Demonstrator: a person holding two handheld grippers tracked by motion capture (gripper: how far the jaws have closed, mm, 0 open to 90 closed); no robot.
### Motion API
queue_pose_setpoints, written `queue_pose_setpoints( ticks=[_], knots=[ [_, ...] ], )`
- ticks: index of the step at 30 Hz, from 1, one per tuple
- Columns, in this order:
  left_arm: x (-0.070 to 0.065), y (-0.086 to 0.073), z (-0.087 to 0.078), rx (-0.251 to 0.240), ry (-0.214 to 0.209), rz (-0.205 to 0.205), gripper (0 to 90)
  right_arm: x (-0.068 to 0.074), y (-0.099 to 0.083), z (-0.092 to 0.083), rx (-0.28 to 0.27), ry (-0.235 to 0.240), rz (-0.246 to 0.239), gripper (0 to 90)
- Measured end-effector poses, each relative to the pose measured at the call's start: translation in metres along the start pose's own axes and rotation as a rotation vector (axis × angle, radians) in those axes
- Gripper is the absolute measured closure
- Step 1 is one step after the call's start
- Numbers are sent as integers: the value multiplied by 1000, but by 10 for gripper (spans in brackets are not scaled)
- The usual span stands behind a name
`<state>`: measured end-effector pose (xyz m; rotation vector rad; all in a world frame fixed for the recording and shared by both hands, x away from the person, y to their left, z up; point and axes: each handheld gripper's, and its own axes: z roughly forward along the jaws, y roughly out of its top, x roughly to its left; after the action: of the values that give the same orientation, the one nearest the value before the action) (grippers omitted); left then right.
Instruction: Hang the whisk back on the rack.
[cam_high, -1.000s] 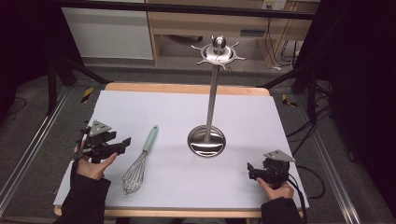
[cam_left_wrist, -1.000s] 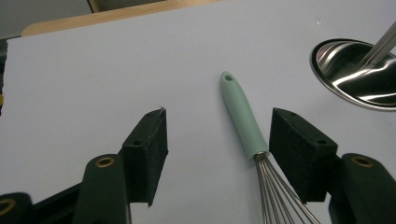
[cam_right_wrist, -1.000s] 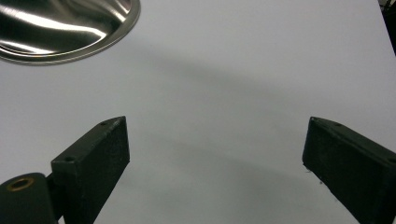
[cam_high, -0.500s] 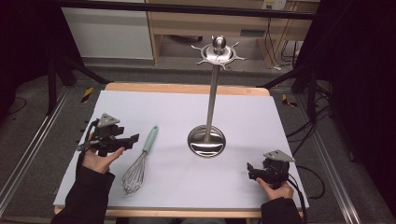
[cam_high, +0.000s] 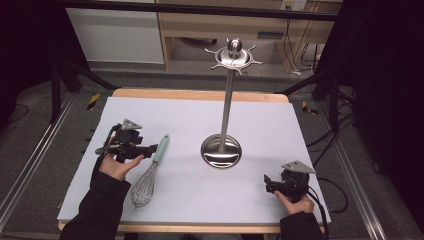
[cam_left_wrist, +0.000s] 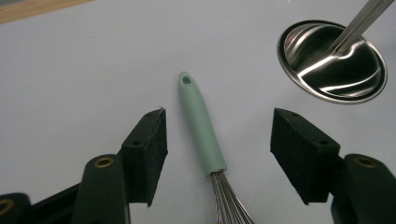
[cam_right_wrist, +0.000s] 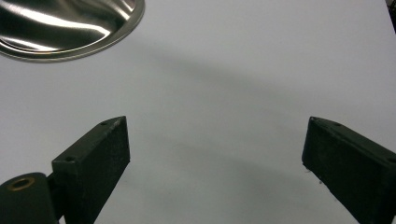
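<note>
A whisk (cam_high: 150, 170) with a mint-green handle (cam_left_wrist: 201, 126) and wire head lies on the white table sheet, left of centre. My left gripper (cam_high: 145, 150) is open just left of the handle; in the left gripper view its jaws stand either side of the handle without touching it. A steel utensil stand (cam_high: 221, 150) with a round dished base (cam_left_wrist: 332, 60), a tall pole and a hooked crown (cam_high: 234, 55) stands mid-table. My right gripper (cam_high: 267, 184) rests open near the front right edge, with nothing between its jaws; the base rim (cam_right_wrist: 70, 28) lies beyond it.
The white sheet (cam_high: 190, 115) covers a wooden table with bare room at the back and centre. Cables (cam_high: 325, 200) trail off the right edge. A shelf unit (cam_high: 220, 25) and dark frame legs stand behind the table.
My left gripper has moved right and forward, from the table's left edge up to the whisk handle. The right gripper has stayed put.
</note>
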<state>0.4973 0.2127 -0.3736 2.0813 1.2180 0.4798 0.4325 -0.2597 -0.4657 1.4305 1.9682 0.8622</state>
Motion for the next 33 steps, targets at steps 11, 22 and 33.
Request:
queue_pose_setpoints(
  ticks=[11,22,33],
  knots=[
    [-1,0,18,85,5,9,450,1,0,1,8,-1,1,82],
    [-3,-1,40,194,7,16,486,2,1,2,12,3,-8,82],
    [-3,-3,59,251,1,18,503,2,1,2,12,4,-6,82]
  ],
)
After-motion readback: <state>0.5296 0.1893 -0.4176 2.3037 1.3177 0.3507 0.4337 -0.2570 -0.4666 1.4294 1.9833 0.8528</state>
